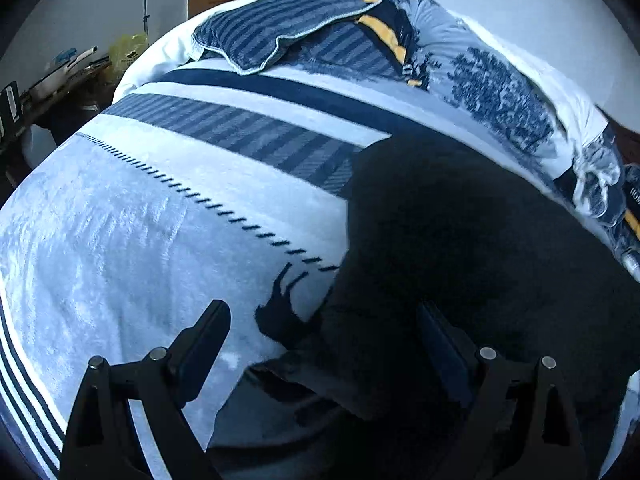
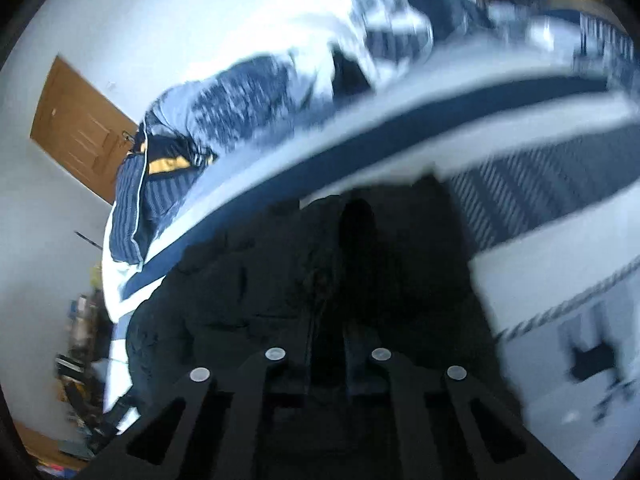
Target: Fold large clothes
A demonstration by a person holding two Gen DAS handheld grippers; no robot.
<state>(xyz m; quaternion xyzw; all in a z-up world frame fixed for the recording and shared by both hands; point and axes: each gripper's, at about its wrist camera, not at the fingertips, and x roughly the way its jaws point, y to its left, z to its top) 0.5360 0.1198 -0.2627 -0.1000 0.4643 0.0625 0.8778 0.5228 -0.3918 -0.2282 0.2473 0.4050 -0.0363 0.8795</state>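
A large black garment [image 1: 460, 232] lies spread on the bed's pale blue blanket [image 1: 120, 220]. My left gripper [image 1: 326, 320] hangs open just above the garment's near left edge, with its fingers wide apart and nothing between them. In the right wrist view the black garment [image 2: 260, 280] fills the middle of the picture. My right gripper [image 2: 328, 328] stands with its jaws narrow, and dark cloth appears pinched between them. The black fingers against the black cloth hide the exact grip.
A striped blue pillow [image 1: 280, 24] and a bunched printed quilt [image 1: 500, 92] lie at the head of the bed. A cluttered desk [image 1: 60, 80] stands off the bed's left side. A wooden door [image 2: 80, 128] is in the far wall.
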